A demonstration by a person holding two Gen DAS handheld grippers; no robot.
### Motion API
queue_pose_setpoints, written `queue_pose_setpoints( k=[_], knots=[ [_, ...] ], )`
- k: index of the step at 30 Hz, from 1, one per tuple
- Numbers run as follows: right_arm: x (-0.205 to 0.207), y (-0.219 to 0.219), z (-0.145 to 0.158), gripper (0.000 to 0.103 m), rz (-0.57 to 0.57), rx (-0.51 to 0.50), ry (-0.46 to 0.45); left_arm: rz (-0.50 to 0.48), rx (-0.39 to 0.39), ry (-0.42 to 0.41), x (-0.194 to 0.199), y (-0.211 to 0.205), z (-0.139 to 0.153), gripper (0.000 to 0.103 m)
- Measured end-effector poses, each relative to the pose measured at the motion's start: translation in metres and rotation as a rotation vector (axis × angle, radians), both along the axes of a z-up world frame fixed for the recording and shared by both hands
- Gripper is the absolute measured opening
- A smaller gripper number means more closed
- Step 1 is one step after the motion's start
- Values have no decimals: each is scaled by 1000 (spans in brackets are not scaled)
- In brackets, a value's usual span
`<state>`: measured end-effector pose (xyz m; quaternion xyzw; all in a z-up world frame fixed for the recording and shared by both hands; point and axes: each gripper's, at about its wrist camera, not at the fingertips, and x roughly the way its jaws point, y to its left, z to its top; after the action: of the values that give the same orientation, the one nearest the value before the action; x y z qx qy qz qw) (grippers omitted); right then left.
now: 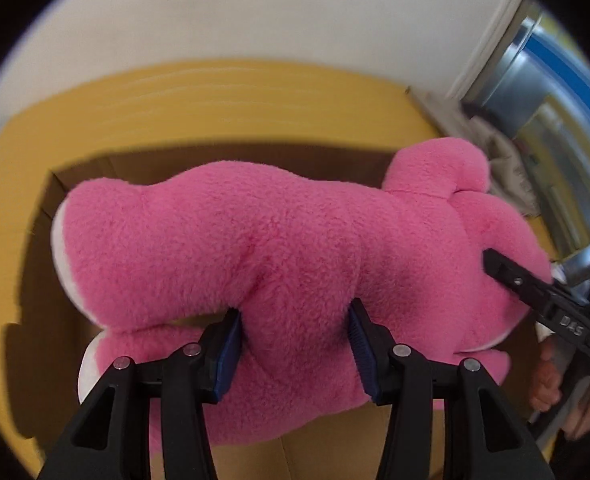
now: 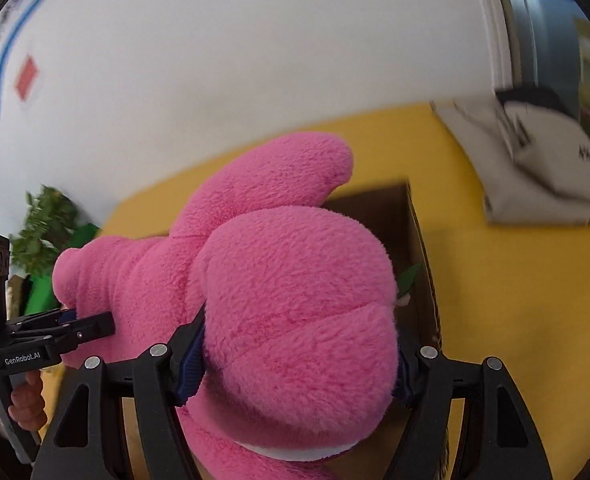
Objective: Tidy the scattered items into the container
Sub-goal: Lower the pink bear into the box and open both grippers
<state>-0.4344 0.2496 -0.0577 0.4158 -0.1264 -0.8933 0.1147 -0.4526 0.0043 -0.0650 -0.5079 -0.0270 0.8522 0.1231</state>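
While the pink plush toy hangs over the open cardboard box on the yellow surface, the left gripper pinches its middle and the right gripper pinches its rounded head end, so the step in hand looks like carrying it in; next it likely needs lowering into the box before both grips let go. Only the right wrist view shows something green inside the box and the white bag beyond
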Motion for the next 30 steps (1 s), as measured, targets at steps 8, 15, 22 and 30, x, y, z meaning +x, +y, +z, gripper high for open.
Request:
queue_pose_setpoints(
  k=[8, 15, 22, 30],
  knots=[
    [-14, 5, -4, 85, -75, 40, 0, 22, -28, 69, -4, -2, 9, 60],
    [12, -4, 24, 101, -50, 165, 57, 26, -170, 245, 18, -16, 76, 60],
    [103, 4, 92, 103, 2, 135, 162, 34, -180, 380, 118, -36, 158, 64],
    [240, -11, 107, 103, 21, 85, 184, 85, -332, 507, 277, -60, 178, 80]
  ],
)
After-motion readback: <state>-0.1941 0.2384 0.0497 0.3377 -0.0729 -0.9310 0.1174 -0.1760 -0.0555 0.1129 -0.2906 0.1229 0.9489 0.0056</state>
